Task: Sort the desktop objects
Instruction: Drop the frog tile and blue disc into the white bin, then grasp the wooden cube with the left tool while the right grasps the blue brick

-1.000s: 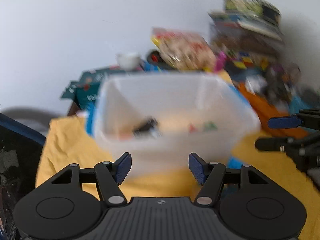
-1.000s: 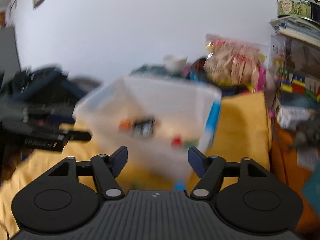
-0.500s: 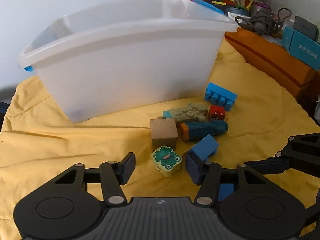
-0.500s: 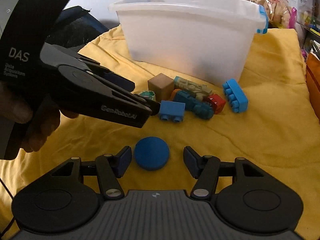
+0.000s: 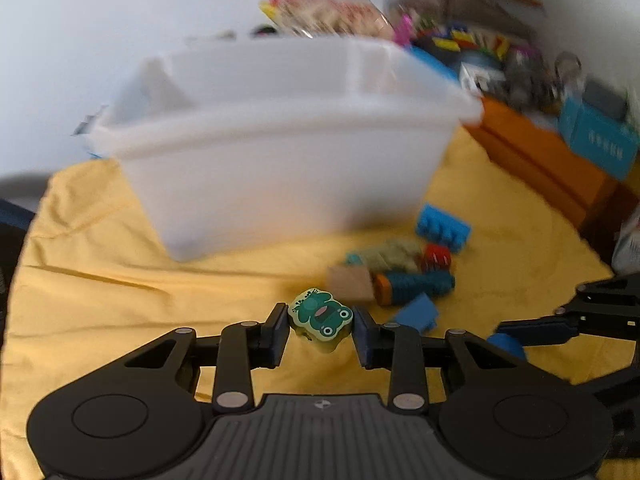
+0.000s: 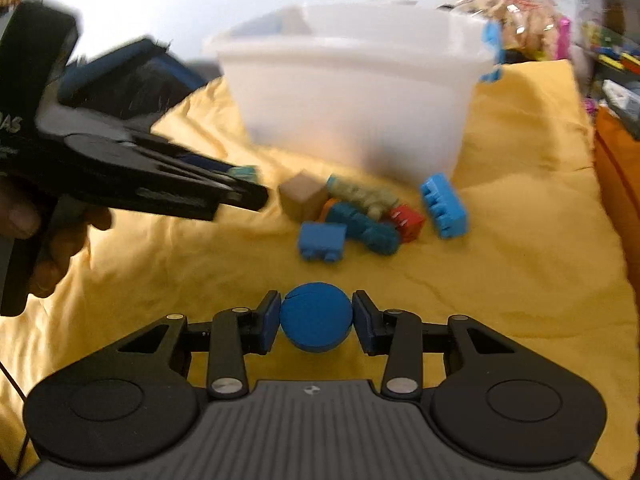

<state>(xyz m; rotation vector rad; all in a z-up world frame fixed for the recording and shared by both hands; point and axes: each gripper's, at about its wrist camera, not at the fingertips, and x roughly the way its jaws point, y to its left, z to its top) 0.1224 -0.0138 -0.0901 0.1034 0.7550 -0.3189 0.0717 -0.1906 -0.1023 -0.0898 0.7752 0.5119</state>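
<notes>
The left claw [image 5: 321,330] has just been closing, and its pads now clamp a green frog eraser [image 5: 321,315]. The right claw [image 6: 316,322] has likewise been closing and now grips a round blue disc [image 6: 316,321]. Beyond them, a small heap of toy blocks [image 6: 360,216] lies on the yellow cloth [image 6: 500,272] over the worktop, just before a white plastic bin [image 5: 280,168].

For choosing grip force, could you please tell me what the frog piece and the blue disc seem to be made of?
Frog piece: probably rubbery eraser or soft plastic; matte, printed cartoon face, pale thick edge. Blue disc: matte and uniformly coloured, possibly painted wood or foam; a fine crack-like line near its top. Neither is certain.
</notes>
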